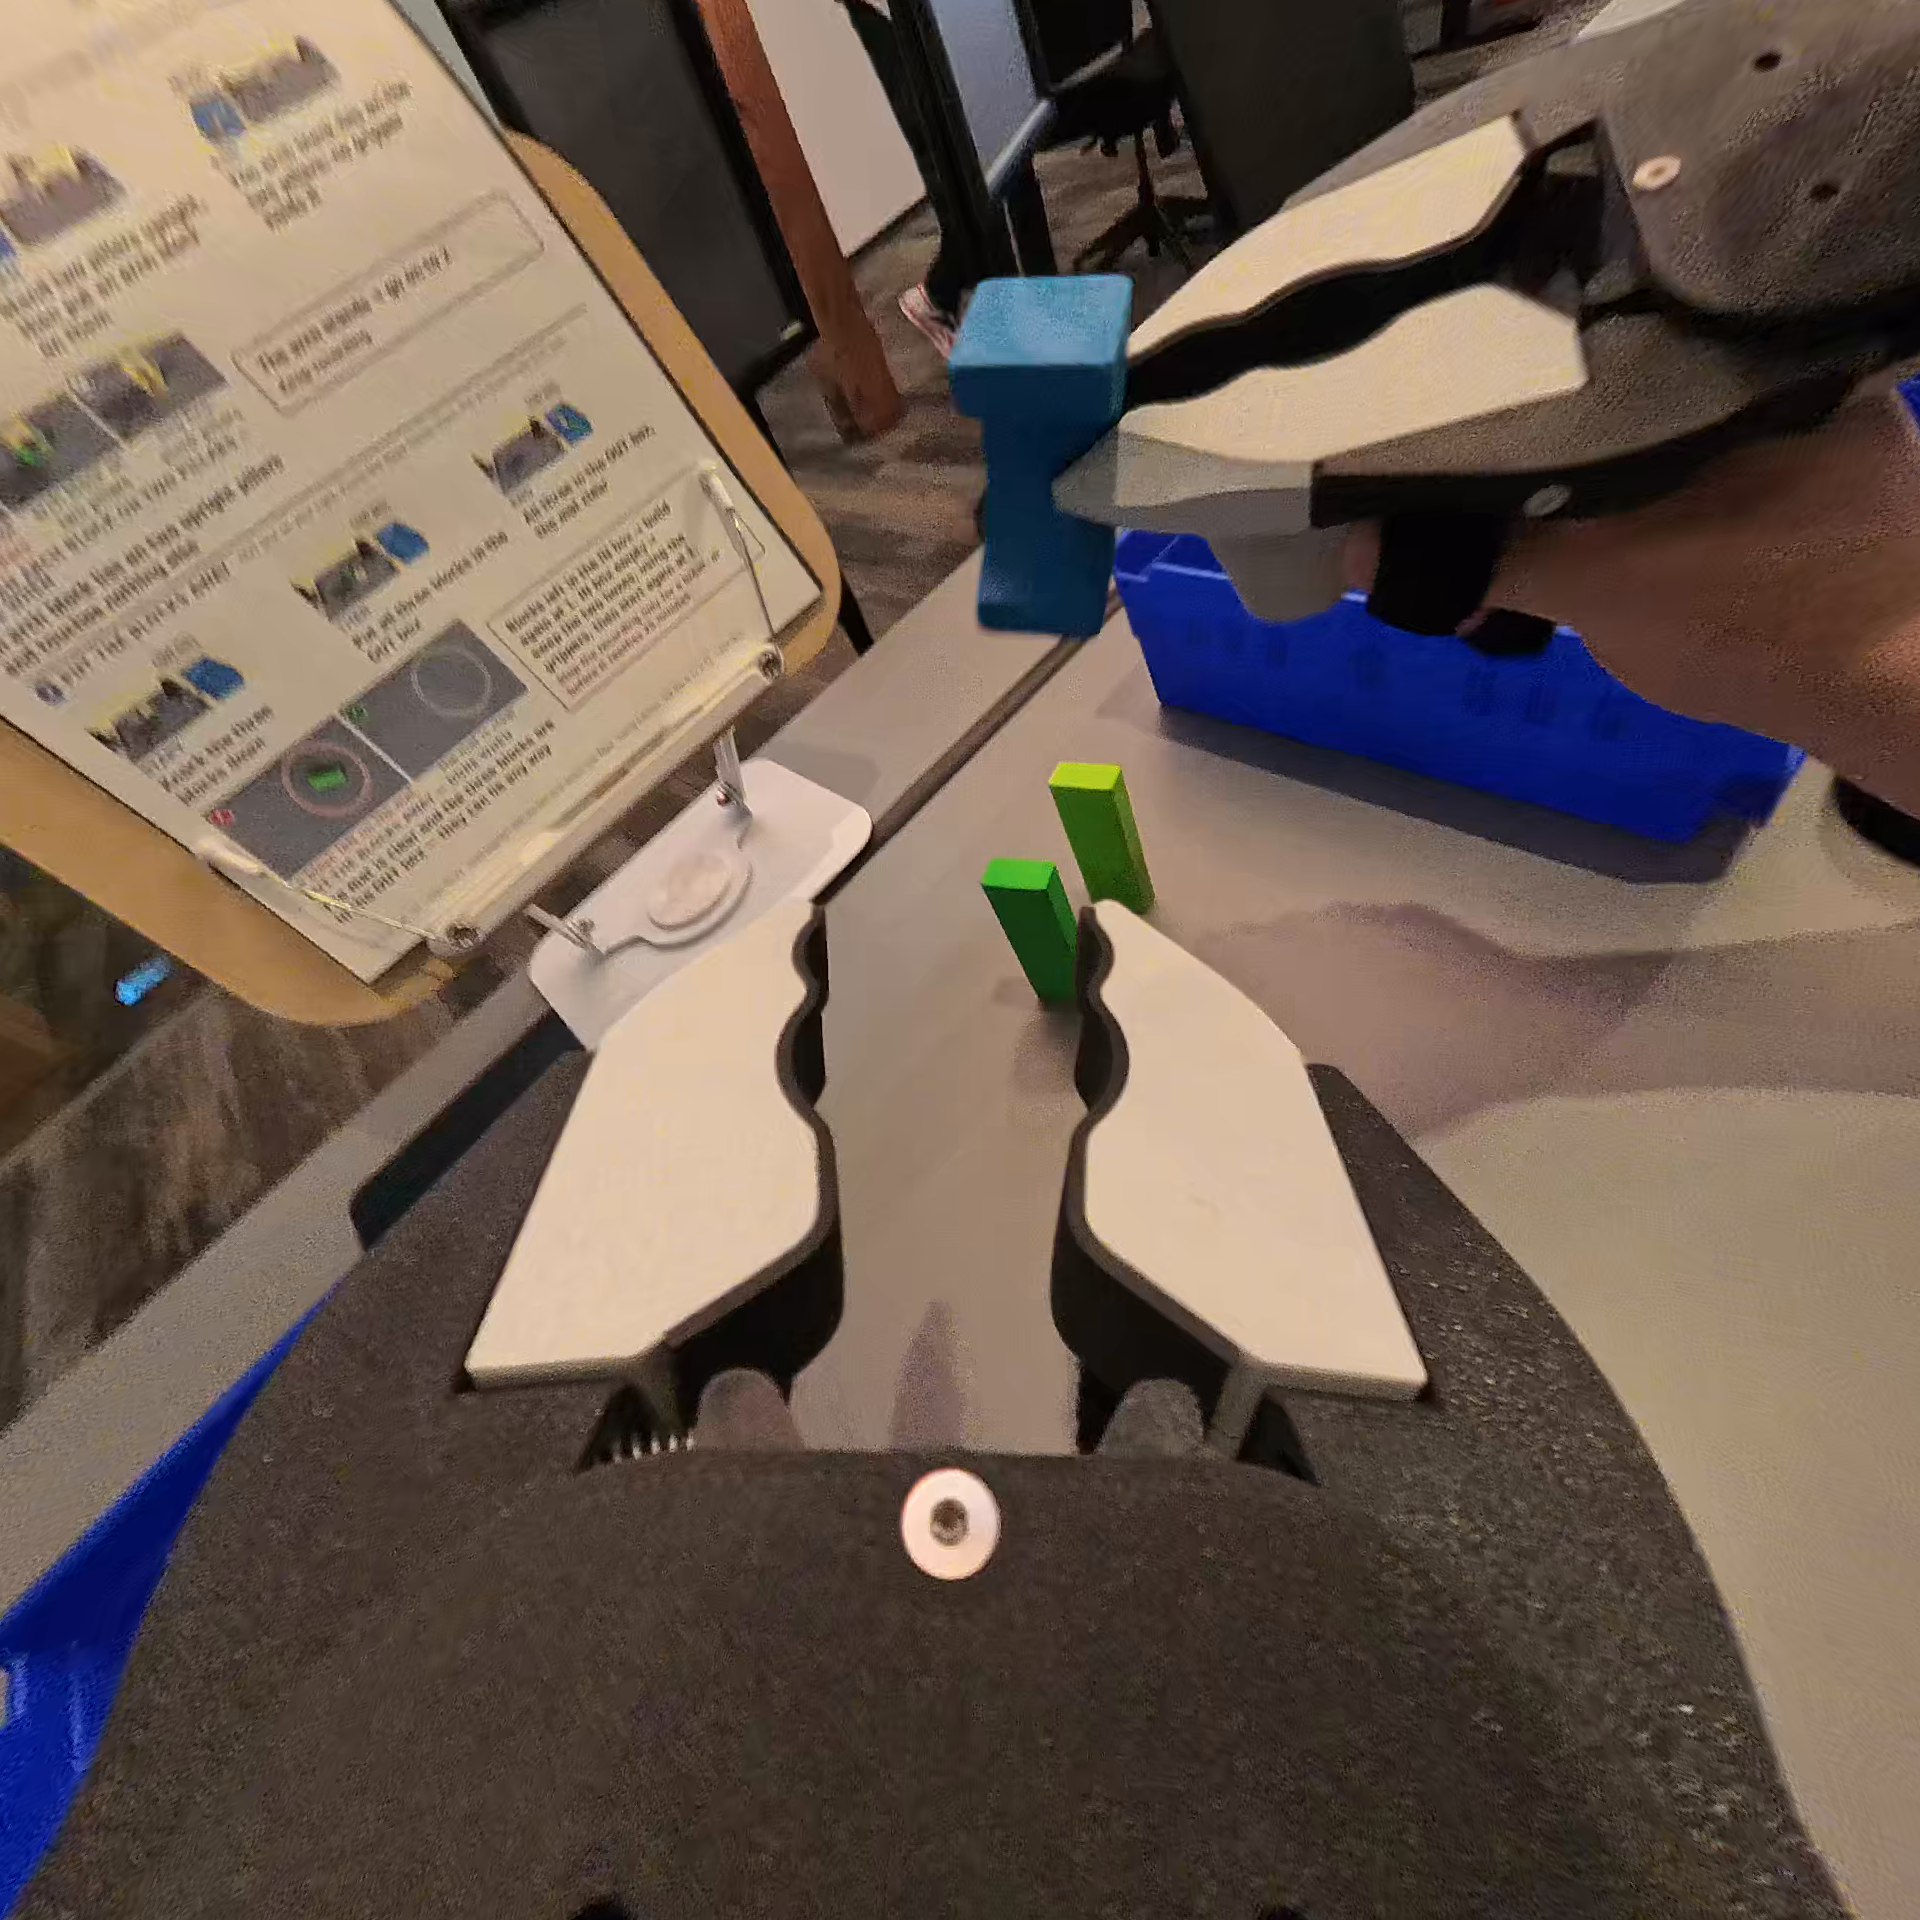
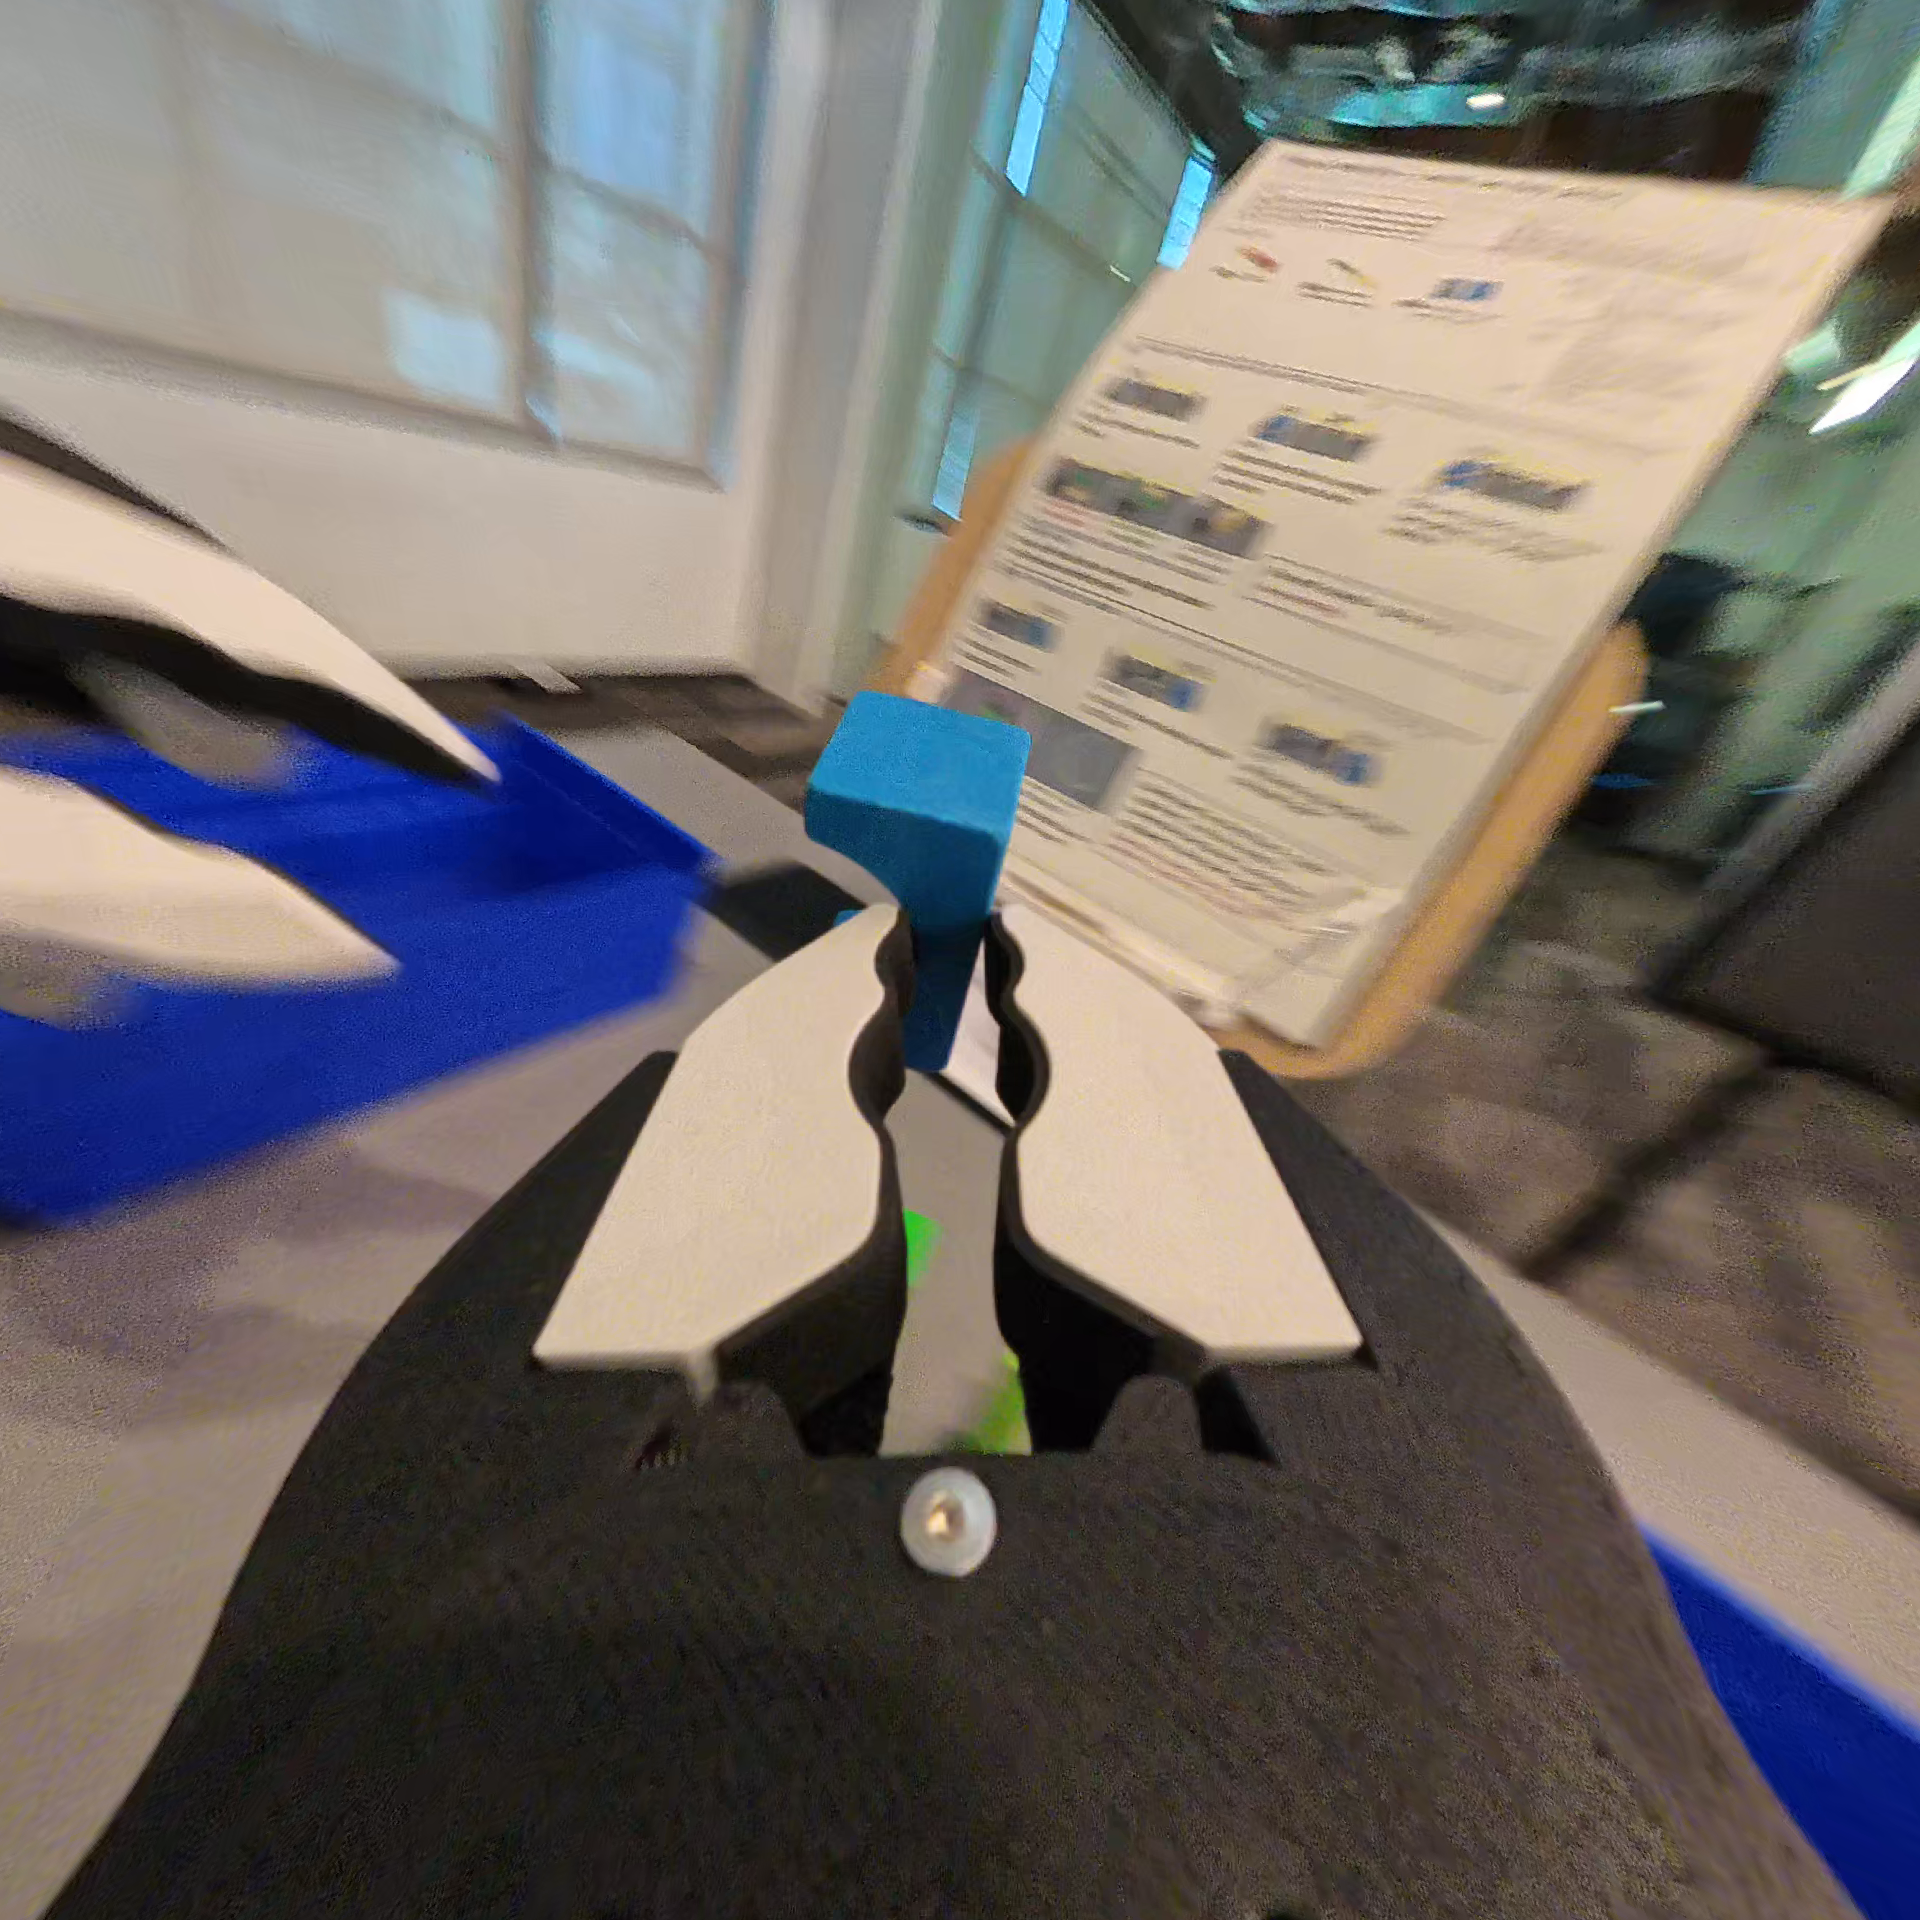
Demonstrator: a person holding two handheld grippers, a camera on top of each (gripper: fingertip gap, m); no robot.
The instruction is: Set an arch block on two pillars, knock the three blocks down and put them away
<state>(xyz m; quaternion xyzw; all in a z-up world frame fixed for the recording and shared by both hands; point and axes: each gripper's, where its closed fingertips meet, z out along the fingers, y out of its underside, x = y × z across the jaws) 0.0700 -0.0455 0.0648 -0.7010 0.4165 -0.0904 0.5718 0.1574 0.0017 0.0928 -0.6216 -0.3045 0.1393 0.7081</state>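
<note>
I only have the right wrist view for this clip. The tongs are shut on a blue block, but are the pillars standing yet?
Observer: Yes. The left wrist view shows two green pillars upright on the grey table, side by side with a gap between them.
Reviewer: Is the block over them?
Observer: Not yet. The blue arch block hangs in the right tongs, high above the pillars, turned on end with its feet pointing sideways.
Reviewer: And the left tongs?
Observer: The left tongs are open and empty, low beside the nearer pillar.
</note>
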